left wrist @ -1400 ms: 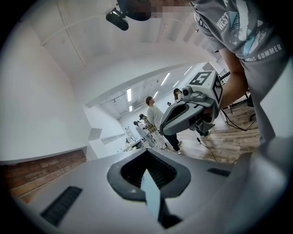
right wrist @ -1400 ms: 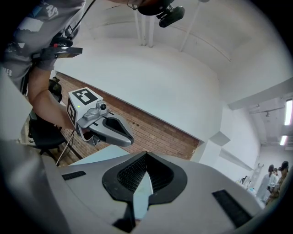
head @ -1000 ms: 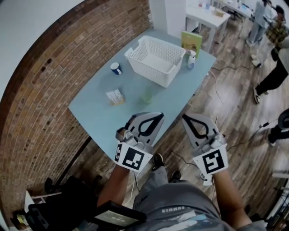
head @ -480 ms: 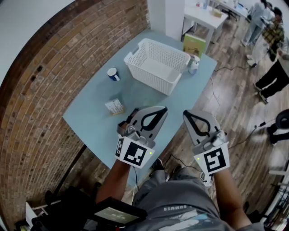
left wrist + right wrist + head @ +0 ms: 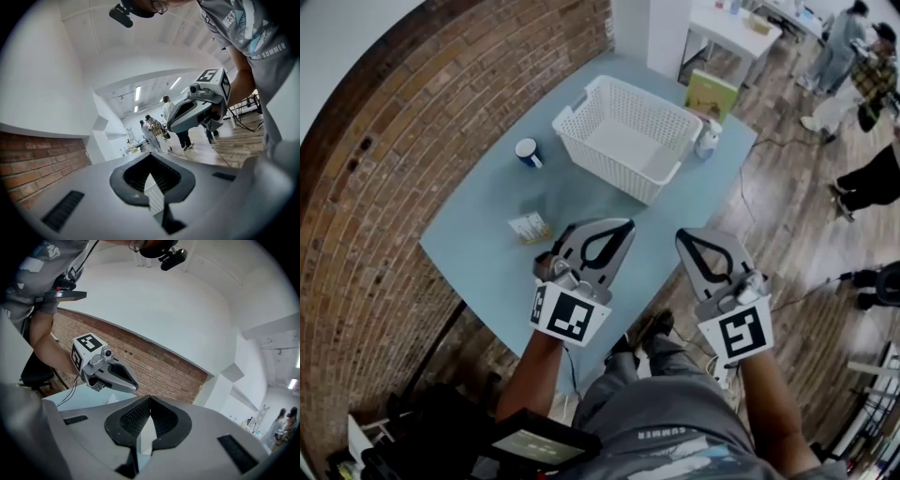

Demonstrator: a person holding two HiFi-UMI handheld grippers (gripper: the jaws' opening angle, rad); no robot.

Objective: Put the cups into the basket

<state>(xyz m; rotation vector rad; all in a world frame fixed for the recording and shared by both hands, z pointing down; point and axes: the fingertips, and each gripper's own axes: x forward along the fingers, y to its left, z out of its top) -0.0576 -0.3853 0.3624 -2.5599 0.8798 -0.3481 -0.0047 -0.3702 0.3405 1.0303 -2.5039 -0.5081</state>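
A white perforated basket (image 5: 623, 139) stands empty on the far half of the light blue table (image 5: 478, 234). A blue-and-white cup (image 5: 526, 151) sits left of it, near the brick wall. A small pale cup or bottle (image 5: 708, 139) stands by the basket's right end. My left gripper (image 5: 625, 226) is shut and empty, held over the table's near edge. My right gripper (image 5: 683, 237) is shut and empty too, beside the table's near corner over the floor. In the left gripper view the jaws (image 5: 150, 157) are together, and so are they in the right gripper view (image 5: 150, 399).
A small printed card box (image 5: 530, 227) lies on the table just left of my left gripper. A green book (image 5: 711, 94) leans behind the basket. A brick wall (image 5: 384, 187) runs along the table's left side. People stand on the wooden floor (image 5: 797, 216) at the right.
Both grippers have moved forward together towards the table. The left one now reaches over its near edge, next to the card box. Both jaws stayed shut.
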